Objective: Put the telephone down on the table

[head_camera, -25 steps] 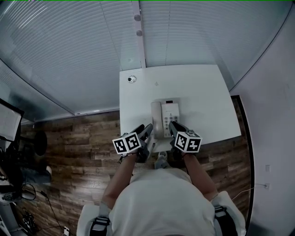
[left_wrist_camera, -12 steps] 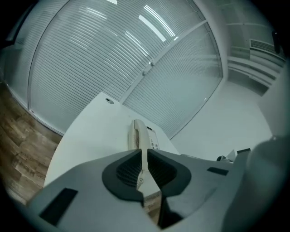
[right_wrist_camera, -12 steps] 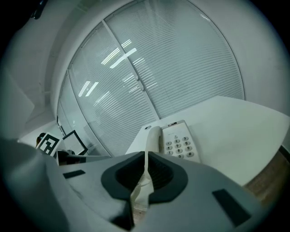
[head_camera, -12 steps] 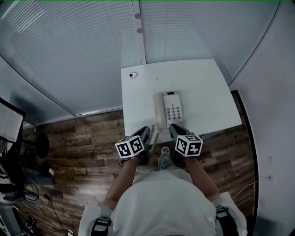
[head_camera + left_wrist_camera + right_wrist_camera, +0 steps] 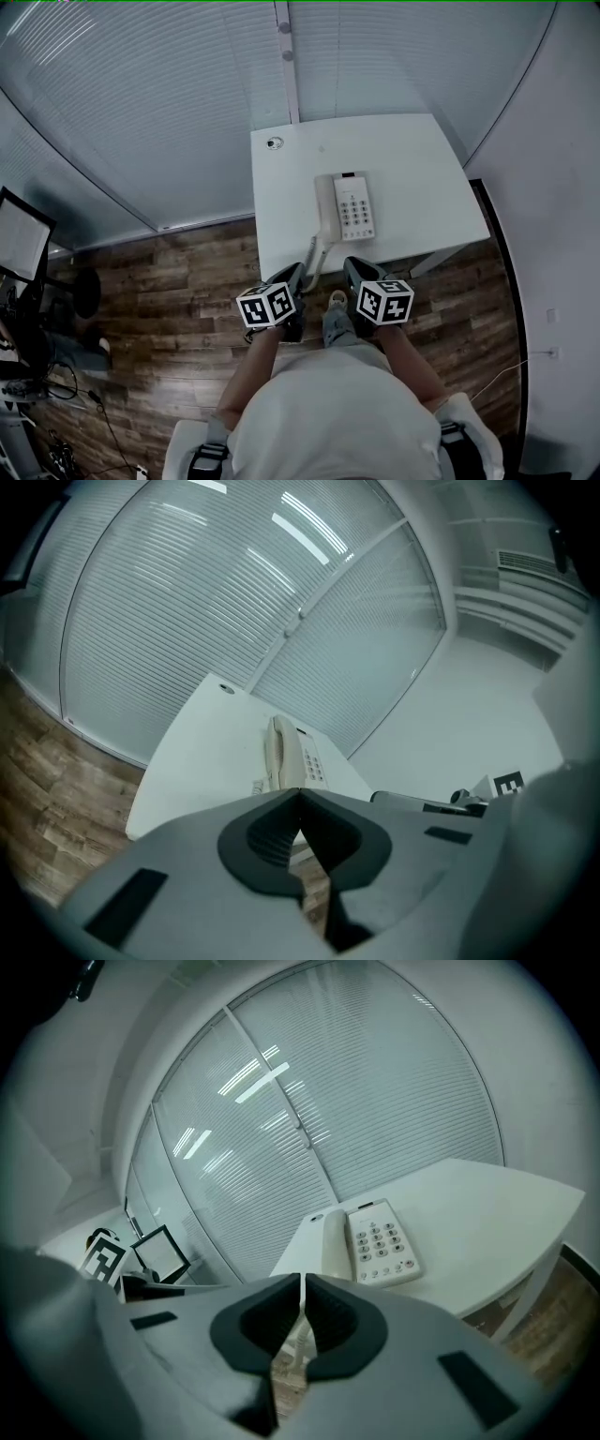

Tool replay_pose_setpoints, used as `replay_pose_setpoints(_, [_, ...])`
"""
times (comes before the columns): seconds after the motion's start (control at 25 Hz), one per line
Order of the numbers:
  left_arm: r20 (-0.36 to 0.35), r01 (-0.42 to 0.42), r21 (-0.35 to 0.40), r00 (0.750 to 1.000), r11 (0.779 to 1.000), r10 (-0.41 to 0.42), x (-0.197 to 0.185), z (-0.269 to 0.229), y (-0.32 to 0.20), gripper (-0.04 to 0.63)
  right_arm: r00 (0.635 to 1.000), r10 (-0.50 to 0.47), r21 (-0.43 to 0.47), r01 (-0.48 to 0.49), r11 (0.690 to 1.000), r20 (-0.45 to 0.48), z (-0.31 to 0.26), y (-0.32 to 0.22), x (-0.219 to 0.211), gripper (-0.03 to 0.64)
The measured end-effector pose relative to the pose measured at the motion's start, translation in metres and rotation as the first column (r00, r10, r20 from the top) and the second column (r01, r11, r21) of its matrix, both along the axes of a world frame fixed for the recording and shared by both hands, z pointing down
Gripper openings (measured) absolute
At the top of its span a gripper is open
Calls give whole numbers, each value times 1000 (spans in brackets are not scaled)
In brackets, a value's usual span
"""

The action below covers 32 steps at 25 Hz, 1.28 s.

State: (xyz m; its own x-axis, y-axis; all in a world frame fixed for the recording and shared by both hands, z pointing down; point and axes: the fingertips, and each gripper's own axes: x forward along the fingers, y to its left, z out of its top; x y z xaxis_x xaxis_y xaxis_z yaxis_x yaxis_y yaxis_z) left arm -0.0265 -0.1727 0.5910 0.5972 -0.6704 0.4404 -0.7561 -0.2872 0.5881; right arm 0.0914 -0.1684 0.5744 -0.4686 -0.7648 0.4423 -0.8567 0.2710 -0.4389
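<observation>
While left gripper (image 5: 300, 799) (just closed) and right gripper (image 5: 302, 1283) sit shut and empty, with cream push-button telephone (image 5: 347, 208) flat on white rectangular table (image 5: 422, 169) ahead of them, its coiled cord (image 5: 314, 258), dangling by their tips, may snag and drag it off.

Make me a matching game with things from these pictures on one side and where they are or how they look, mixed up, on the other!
1 telephone
2 right tool
3 floor
4 small round thing

a brown wood planks
b far left corner of the table
c shut, holding nothing
d lying buttons up on the table

Pairs: 1-d, 2-c, 3-a, 4-b
</observation>
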Motion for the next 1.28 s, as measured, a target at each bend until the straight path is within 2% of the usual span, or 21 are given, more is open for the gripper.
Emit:
replay_pose_setpoints(0.44, [55,-51,35,997,998,49,-4,-8,59,20,999,-45,20,45,999,14,-7,54,-13,30])
replay_pose_setpoints(0.84, [59,-14,27,998,1000,13,-20,1,103,20,995,-104,19,104,994,-6,-3,95,-25,25])
replay_pose_setpoints(1.28, [73,-1,46,997,999,-2,-25,-3,110,20,990,-138,32,139,990,-5,-7,108,-36,20])
